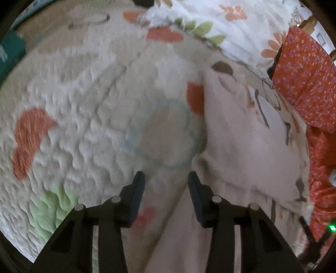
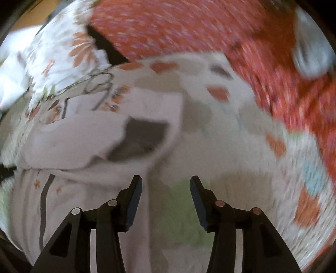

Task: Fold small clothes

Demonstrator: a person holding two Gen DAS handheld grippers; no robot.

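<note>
A small pale pink garment (image 1: pixel 237 134) with grey and orange prints lies on a white quilted bedspread (image 1: pixel 79 109). In the left wrist view my left gripper (image 1: pixel 166 178) is open and empty, at the garment's left edge. In the right wrist view the same garment (image 2: pixel 79 134) lies to the left, partly folded, with a dark opening showing. My right gripper (image 2: pixel 166 182) is open and empty, just right of the garment's edge, over the bedspread (image 2: pixel 220 147). The right view is blurred.
An orange flowered cloth (image 1: pixel 306 79) lies along the right of the bed and fills the top right of the right wrist view (image 2: pixel 189 29). A white floral cloth (image 1: pixel 220 19) lies at the back. A grey object (image 2: pixel 310 54) rests on the orange cloth.
</note>
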